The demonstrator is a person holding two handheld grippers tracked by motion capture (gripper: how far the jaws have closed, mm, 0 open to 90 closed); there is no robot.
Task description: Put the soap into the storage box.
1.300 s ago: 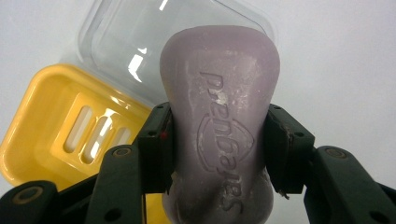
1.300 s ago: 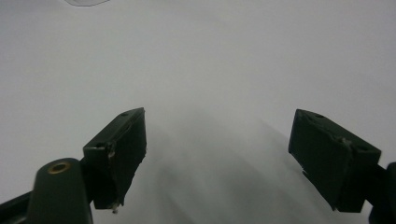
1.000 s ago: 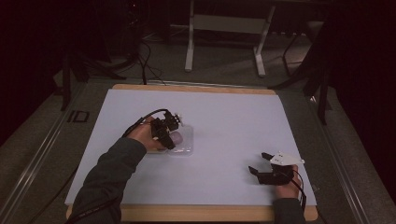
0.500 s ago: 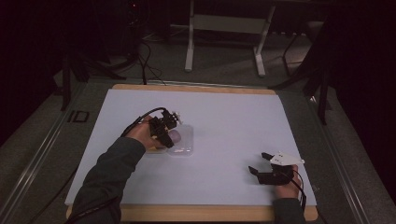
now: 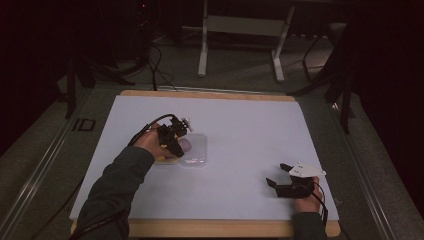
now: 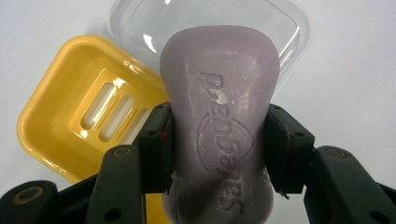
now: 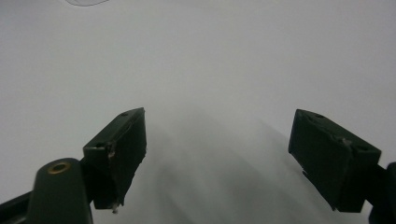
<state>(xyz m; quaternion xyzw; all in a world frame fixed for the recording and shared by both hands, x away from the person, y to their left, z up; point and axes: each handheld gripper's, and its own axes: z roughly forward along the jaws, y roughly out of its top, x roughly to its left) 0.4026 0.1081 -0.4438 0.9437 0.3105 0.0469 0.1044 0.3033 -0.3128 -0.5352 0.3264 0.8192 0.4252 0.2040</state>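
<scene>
Purple soap bar point(image 6: 219, 116), embossed face toward the camera, clamped between the jaws of the left gripper point(image 6: 217, 154), which press its two long sides. Yellow soap tray point(image 6: 79, 116) at ten o'clock, clear lid point(image 6: 289, 32) at twelve. Right gripper point(image 7: 233, 154), jaws wide apart and empty, above white table point(image 7: 210, 56).

In the left gripper view the soap point(image 6: 219, 126) hides much of the clear lid point(image 6: 280, 32) and the yellow dish's point(image 6: 74, 112) near corner, its own lower end cut off by the bottom edge, its embossed lettering hard to read.
</scene>
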